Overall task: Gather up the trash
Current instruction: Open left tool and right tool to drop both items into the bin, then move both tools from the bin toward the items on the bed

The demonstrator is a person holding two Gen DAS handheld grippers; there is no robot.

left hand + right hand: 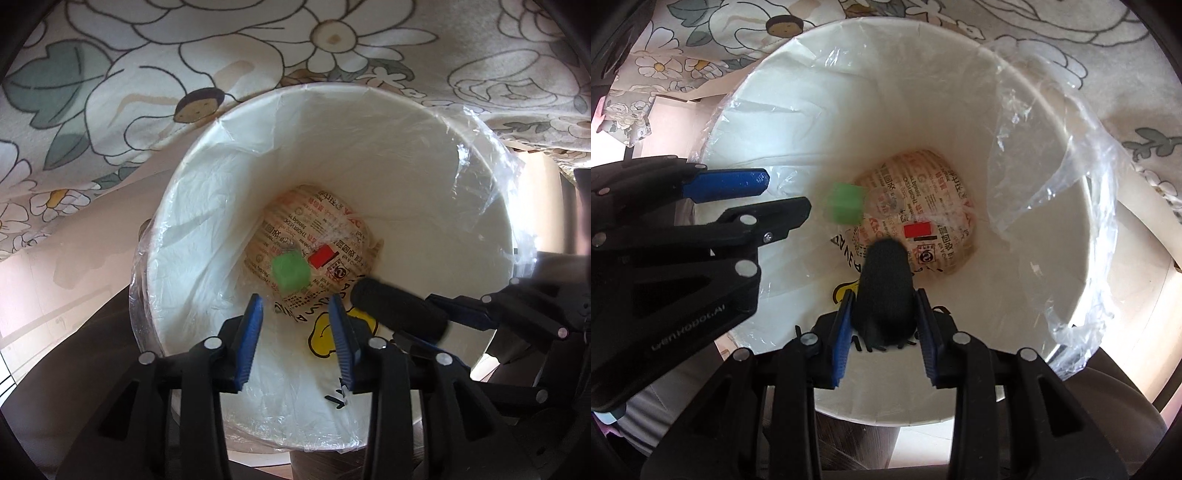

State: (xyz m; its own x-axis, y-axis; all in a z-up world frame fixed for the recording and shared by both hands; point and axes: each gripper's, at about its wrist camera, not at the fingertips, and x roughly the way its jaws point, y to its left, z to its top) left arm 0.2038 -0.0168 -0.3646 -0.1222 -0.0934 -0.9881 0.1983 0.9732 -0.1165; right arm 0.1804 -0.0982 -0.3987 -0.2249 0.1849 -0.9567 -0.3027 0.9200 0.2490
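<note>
Our right claw (pixel 884 317) pinches a black roll (pixel 884 291) over the bin (pixel 1071 258); our left claw (pixel 297 332) hangs spread. Releasing off-centre could snag the loose liner (pixel 1052 155).

**White bin, bright scraps**

The bin (pixel 1015 122) is white inside, lined with a clear, glossy plastic bag (pixel 1067 158). At its bottom lies tan paper (pixel 934 192) printed with red and black lettering and a solid red rectangle. A green cube (pixel 290 274) shows beside it. The right tongs (pixel 885 317), with blue pads and black frame, clamp a black sock-like object (pixel 884 291). The left tongs (pixel 297 332) share those colours. The cloth (pixel 147 74) behind is cream with outlined white flowers and grey-green leaves.
</note>
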